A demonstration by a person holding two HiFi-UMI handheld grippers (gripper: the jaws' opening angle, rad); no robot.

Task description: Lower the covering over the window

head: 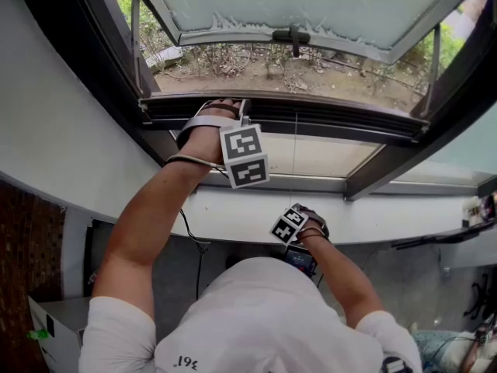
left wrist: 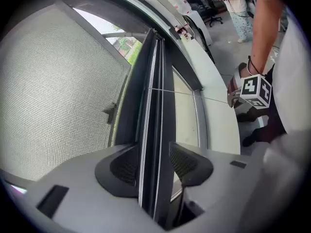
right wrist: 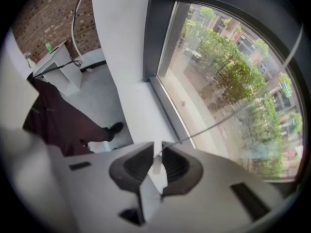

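The covering's dark bottom rail (head: 311,121) runs across the window frame under the swung-out sash (head: 311,6). My left gripper (head: 225,109) is raised to that rail. In the left gripper view its jaws (left wrist: 151,152) stand open with the rail (left wrist: 154,130) between the pads. A thin pull cord (head: 294,169) drops from the rail to my right gripper (head: 303,222), low near the white sill. In the right gripper view that gripper (right wrist: 158,154) is shut on the cord's small white end piece (right wrist: 156,165), and the cord (right wrist: 228,119) leads away taut across the lower pane.
A white sill (head: 233,208) runs below the window, with a fixed glass pane (head: 311,155) above it. The sash handle (head: 293,37) hangs outside. A pale cabinet (head: 54,317) stands low left by a brick wall (right wrist: 43,18). Another person (left wrist: 238,4) stands far off.
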